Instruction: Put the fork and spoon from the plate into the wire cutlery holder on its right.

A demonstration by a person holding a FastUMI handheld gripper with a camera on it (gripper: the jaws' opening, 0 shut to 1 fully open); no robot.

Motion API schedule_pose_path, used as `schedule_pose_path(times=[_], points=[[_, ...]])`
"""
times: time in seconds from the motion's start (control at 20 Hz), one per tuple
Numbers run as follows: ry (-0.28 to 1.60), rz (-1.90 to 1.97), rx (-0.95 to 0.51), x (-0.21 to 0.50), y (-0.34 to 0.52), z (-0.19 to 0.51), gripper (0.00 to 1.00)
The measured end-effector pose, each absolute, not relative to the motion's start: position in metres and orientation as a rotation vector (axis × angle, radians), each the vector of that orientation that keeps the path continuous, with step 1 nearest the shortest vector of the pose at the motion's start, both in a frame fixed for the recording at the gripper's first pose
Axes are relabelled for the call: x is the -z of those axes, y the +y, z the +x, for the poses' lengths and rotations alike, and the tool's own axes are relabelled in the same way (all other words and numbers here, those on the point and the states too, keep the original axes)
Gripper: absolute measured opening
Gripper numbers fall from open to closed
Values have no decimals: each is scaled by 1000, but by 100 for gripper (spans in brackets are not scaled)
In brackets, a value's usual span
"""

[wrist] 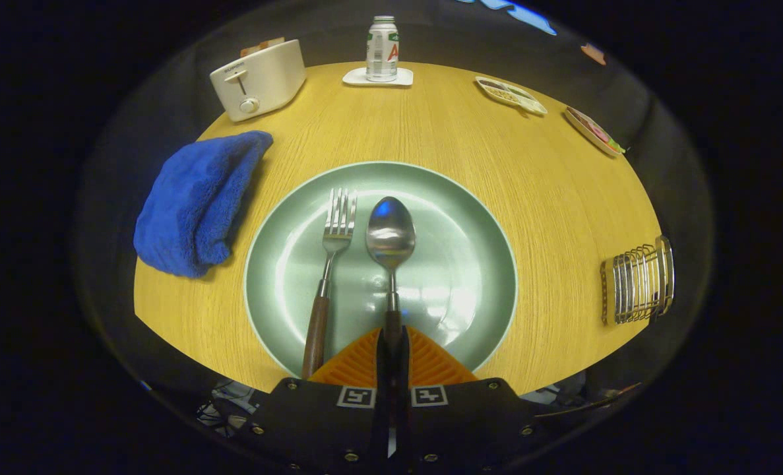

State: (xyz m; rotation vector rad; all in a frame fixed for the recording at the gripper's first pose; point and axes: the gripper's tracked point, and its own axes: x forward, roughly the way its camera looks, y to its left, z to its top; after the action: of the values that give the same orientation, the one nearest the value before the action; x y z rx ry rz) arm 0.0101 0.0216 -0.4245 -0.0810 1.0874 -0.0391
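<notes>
Towel (196, 201): bunched at the bench's (549, 191) left edge, clear of the work.
Fork (328, 264): lying in the plate (470, 264), handle toward the near edge, untouched.
Spoon (391, 244): beside the fork, bowl up; its handle runs between the fingers.
Tool (392, 349): clenched on the spoon handle, likely for lifting it first.
Holder (636, 284): at the bench's right edge, well apart from the plate, with nothing seen in it.
Hidden: the spoon's handle end, covered by the pads.

Polished steel on glazed ceramic

A glossy pale-green ceramic plate (457, 277) holds a mirror-bright metal spoon (390, 234) and wooden-handled steel fork (336, 231); matt, grained yellow wooden surface (549, 198); fluffy blue terry cloth (196, 198).
</notes>
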Motion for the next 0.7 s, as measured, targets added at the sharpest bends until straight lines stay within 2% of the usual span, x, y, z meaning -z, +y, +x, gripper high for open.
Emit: schedule_pose_path(times=[0.3, 0.7], points=[[1006, -59, 72, 406, 20, 15, 5], [842, -53, 147, 340, -5, 27, 5]])
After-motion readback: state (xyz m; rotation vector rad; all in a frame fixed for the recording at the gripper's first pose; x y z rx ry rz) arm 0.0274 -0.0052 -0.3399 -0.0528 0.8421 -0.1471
